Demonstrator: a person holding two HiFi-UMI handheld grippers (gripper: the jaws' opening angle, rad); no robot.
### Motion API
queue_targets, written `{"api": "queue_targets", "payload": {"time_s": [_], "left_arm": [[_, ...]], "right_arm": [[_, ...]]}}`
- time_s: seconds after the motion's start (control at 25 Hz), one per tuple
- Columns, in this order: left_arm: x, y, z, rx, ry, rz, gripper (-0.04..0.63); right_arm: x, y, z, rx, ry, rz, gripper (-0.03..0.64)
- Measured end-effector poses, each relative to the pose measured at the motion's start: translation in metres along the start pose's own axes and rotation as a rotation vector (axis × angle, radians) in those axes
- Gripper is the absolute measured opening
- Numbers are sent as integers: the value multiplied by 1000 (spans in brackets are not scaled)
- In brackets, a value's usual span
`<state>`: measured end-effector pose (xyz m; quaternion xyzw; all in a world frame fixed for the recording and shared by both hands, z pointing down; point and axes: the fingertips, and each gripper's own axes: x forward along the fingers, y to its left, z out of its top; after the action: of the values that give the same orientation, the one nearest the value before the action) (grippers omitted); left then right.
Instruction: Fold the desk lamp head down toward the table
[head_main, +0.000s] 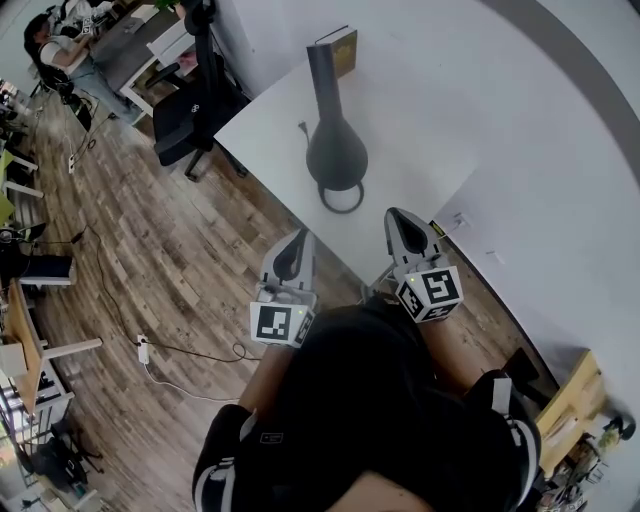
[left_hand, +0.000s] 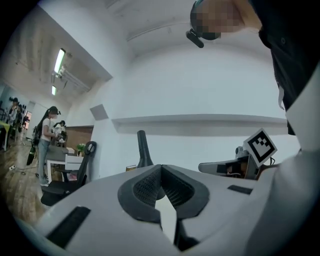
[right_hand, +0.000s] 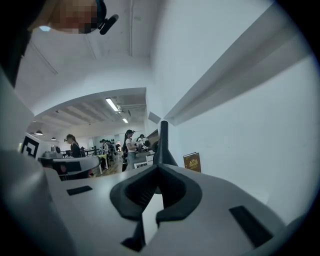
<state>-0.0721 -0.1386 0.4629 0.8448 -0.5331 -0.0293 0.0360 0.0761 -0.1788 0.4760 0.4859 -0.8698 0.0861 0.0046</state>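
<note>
Head view: left hand-held gripper (head_main: 299, 238) and right hand-held gripper (head_main: 396, 216) hung with jaws together, empty, short of the bench (head_main: 430, 110). Desk lamp (head_main: 336, 150) stood there, stalk upright, ring (head_main: 341, 209) low at its foot. Head already folded? Couldn't tell.

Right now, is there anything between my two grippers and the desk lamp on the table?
Nothing visible does. Only bare white table lies between the left gripper, the right gripper and the desk lamp. A dark ring lies against the lamp's near side; the book stands behind it.
</note>
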Motion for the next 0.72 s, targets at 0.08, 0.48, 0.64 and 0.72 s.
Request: {"api": "queue_targets", "payload": {"time_s": [0.08,0.48,0.64,0.72], "left_arm": [[1,-3,0,4,0,-8,25],[2,0,-1,16,-6,-12,25],[0,1,0,14,-6,-7,25],[-2,-1,0,13,-6,-10,25]], "right_arm": [[0,3,-1,4,-1,5,11],[0,9,-4,-18,2,-3,11],[-3,14,-3,-18,-2,2,11],[-5,15,-3,-16,-3,4,11]]}}
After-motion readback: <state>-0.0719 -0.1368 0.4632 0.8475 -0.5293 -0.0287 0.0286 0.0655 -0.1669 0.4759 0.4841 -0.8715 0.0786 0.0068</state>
